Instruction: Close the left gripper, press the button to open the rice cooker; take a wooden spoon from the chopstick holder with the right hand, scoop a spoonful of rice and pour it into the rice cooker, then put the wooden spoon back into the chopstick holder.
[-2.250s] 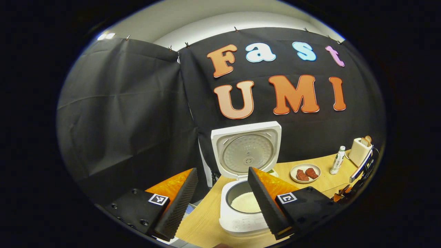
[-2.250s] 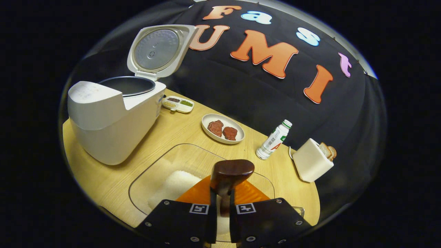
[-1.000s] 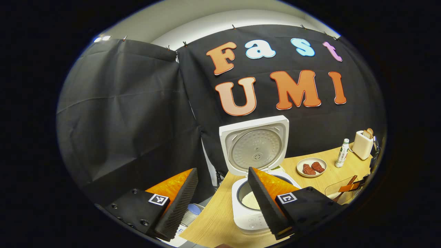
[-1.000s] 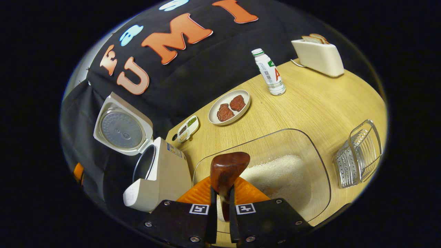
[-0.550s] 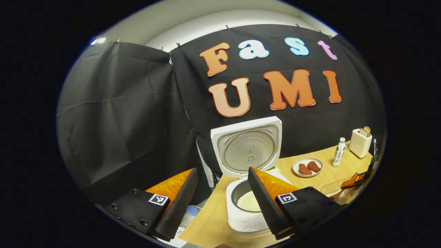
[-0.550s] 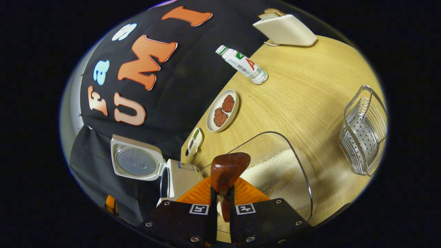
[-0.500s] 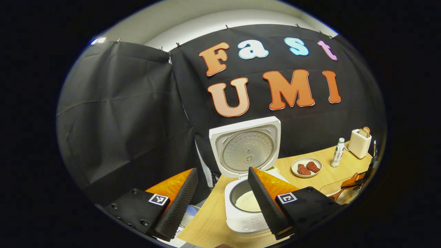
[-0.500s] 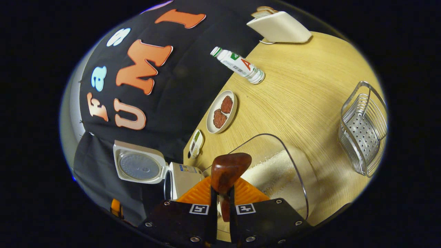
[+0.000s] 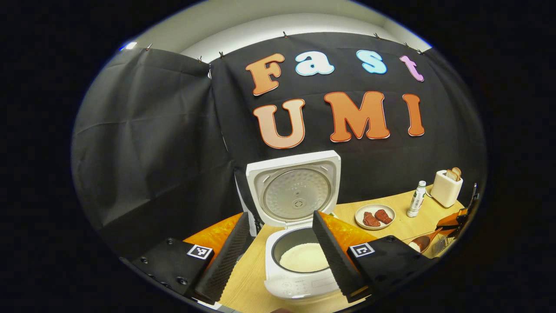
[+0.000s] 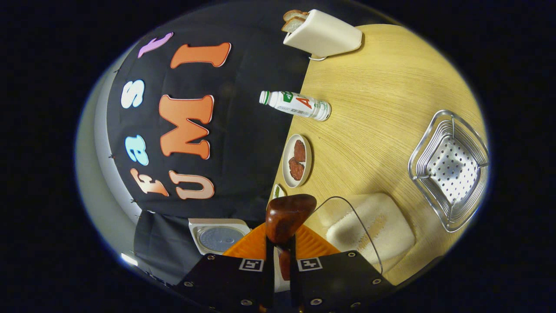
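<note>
The white rice cooker (image 9: 299, 282) stands open, its lid (image 9: 293, 191) upright and white rice (image 9: 304, 257) in the pot. My left gripper (image 9: 281, 215) hovers open just in front of it, touching nothing. My right gripper (image 10: 280, 243) is shut on the dark wooden spoon (image 10: 290, 214), whose handle end sticks up between the fingers. It is rolled hard to one side above the clear rice container (image 10: 369, 232). In the left gripper view the right gripper (image 9: 456, 216) is at the far right, the spoon (image 9: 420, 244) bowl hanging low with a little white in it. The wire chopstick holder (image 10: 449, 169) stands beyond the container.
On the wooden table (image 10: 382, 87) stand a plate of meat (image 10: 297, 160), a small bottle (image 10: 295, 104), a cream toaster (image 10: 321, 32) with bread and a small condiment dish (image 10: 278, 191). Black cloth walls close the back and left. The cooker lid (image 10: 217, 237) shows low in the right gripper view.
My right gripper has rolled further with the spoon, so the table now looks turned on its side and the chopstick holder sits nearer. The left gripper stays open and has drifted slightly.
</note>
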Available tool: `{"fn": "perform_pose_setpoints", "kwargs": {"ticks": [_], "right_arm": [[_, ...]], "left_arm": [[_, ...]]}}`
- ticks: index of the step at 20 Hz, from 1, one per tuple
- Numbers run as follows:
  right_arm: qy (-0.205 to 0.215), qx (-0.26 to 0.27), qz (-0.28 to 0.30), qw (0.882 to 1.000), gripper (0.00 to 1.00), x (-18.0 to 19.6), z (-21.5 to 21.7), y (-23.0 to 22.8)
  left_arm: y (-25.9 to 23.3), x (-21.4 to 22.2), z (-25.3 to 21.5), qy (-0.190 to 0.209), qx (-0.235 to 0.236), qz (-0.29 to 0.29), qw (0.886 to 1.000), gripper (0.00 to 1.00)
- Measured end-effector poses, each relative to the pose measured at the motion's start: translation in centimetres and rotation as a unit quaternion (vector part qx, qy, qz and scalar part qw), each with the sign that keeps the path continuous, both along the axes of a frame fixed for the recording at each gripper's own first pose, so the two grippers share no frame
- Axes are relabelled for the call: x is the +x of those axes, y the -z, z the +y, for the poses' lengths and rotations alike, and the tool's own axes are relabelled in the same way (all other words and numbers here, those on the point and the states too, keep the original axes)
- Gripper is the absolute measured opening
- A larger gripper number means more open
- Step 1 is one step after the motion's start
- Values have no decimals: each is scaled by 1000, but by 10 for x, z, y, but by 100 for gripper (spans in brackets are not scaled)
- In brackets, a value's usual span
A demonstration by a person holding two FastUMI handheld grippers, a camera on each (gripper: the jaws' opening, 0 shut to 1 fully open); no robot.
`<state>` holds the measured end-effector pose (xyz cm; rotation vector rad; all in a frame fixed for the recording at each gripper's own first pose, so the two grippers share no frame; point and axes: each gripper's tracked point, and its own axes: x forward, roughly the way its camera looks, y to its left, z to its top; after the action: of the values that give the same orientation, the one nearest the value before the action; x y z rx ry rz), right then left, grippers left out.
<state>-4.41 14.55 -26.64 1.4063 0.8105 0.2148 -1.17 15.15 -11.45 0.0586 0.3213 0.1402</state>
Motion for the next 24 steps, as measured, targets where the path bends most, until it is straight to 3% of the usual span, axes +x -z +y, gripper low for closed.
{"fn": "perform_pose_setpoints", "kwargs": {"ticks": [5, 8, 10, 15, 16, 17, 19, 20, 24], "right_arm": [[32, 80, -13, 996, 14, 21, -5, -48], [26, 89, -25, 995, 14, 30, 11, -68], [19, 106, -31, 994, 14, 38, 29, -87], [-23, 135, -38, 990, 14, 56, 97, -123], [-28, 152, -35, 987, 14, 58, 112, -133], [-34, 169, -32, 984, 14, 60, 128, -141], [-49, 188, -28, 981, 14, 63, 159, -151], [-59, 184, -27, 981, 14, 63, 176, -152], [-90, 151, -21, 984, 14, 67, 229, -144]], "left_arm": [[-3, 0, 0, -11, -21, -15, 1000, 99], [-4, -3, 9, -21, -24, -21, 999, 94], [-4, -6, 20, -30, -26, -24, 999, 99], [3, -23, 65, -67, -30, -25, 997, 99], [4, -28, 76, -77, -30, -27, 996, 94], [6, -32, 85, -85, -32, -25, 996, 99], [11, -38, 104, -100, -31, -20, 994, 95], [14, -42, 113, -107, -29, -18, 994, 99], [23, -56, 145, -127, -25, -10, 991, 95]]}}
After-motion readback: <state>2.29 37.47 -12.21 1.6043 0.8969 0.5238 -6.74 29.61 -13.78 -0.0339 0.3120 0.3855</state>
